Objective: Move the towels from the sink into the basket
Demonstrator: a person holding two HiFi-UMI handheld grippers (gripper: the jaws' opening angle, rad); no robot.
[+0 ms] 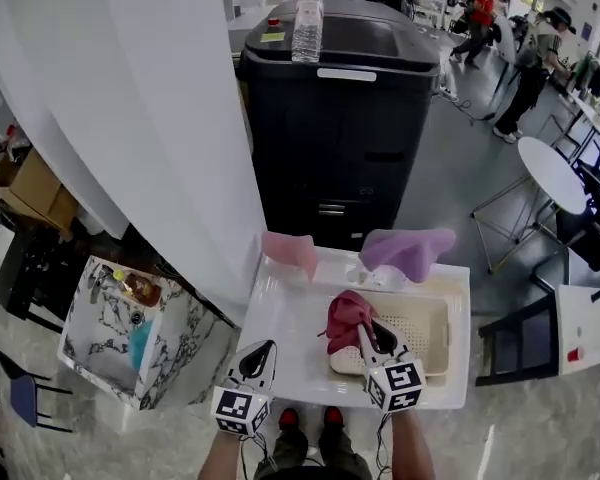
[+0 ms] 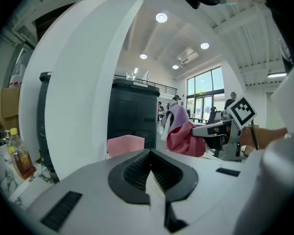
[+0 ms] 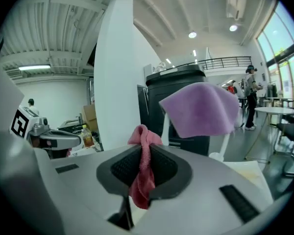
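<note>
Clamped on a fold of the dark pink towel point(image 1: 346, 314), the right gripper point(image 3: 145, 156) held it bunched between its pads, the loose end hanging clear of the sink point(image 1: 280, 340) and over the left rim of the cream basket point(image 1: 437, 320). The left gripper point(image 2: 150, 169) had its jaws together with nothing between them, and it hovered at the sink's near left corner.

By my reading this was the carrying step for one towel: it was lifted, but not yet in the basket, which sat in the right half of the sink. The next move called for bringing the cloth over the basket's middle, lowering it and opening the jaws so the whole towel dropped inside and did not catch on the rim. Two more waited: a pale pink towel point(image 1: 290, 252) draped at the far left corner and a purple towel point(image 1: 410, 251) hung over a white fitting at the far edge.

The sink was white and shallow. Beyond its far edge stood a black cabinet point(image 1: 330, 138) with a water bottle point(image 1: 307, 23) on top, a broad white column point(image 1: 150, 118) to the left and a marbled box point(image 1: 105, 333) below it. People stood far off on the grey floor near a round table point(image 1: 550, 173).
</note>
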